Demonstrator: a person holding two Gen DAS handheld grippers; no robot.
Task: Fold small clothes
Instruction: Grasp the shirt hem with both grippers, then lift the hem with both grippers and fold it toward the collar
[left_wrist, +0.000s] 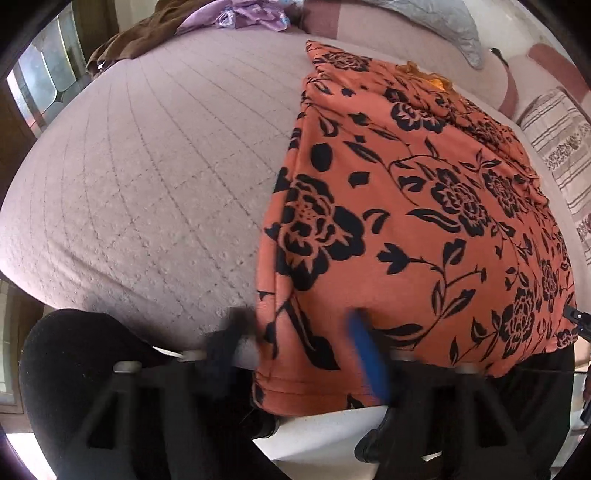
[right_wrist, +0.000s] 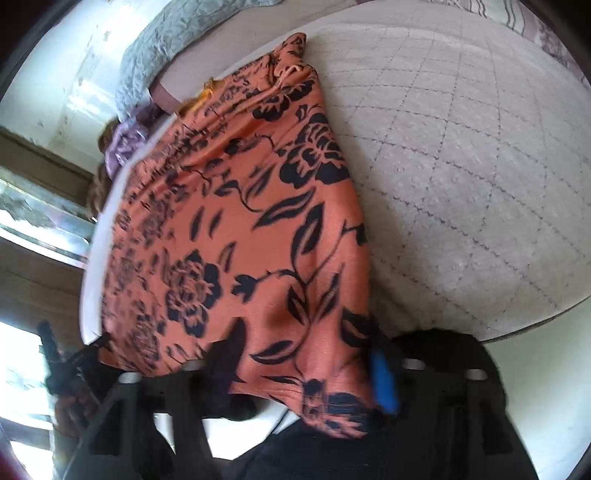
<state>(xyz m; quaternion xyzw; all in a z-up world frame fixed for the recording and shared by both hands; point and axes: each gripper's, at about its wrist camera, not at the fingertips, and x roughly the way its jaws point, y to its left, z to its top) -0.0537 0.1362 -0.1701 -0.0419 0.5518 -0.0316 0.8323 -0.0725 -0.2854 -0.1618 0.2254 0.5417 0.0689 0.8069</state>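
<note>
An orange garment with a black flower print (left_wrist: 417, 206) lies spread on a pale quilted bed (left_wrist: 147, 177), its near hem hanging over the bed's front edge. It also shows in the right wrist view (right_wrist: 236, 229). My left gripper (left_wrist: 299, 343) is at the garment's near left corner, its black finger and blue finger (left_wrist: 369, 354) apart, the cloth lying between them. My right gripper (right_wrist: 306, 365) is at the near right corner, its fingers apart with the hem draped between them. Both views are blurred by motion, so a grip on the cloth cannot be made out.
A brown cloth (left_wrist: 122, 40) and a purple cloth (left_wrist: 240, 14) lie at the bed's far side. A grey quilted pillow (left_wrist: 443, 26) and a striped pillow (left_wrist: 561, 136) sit at the head. A window (right_wrist: 33, 214) is beside the bed.
</note>
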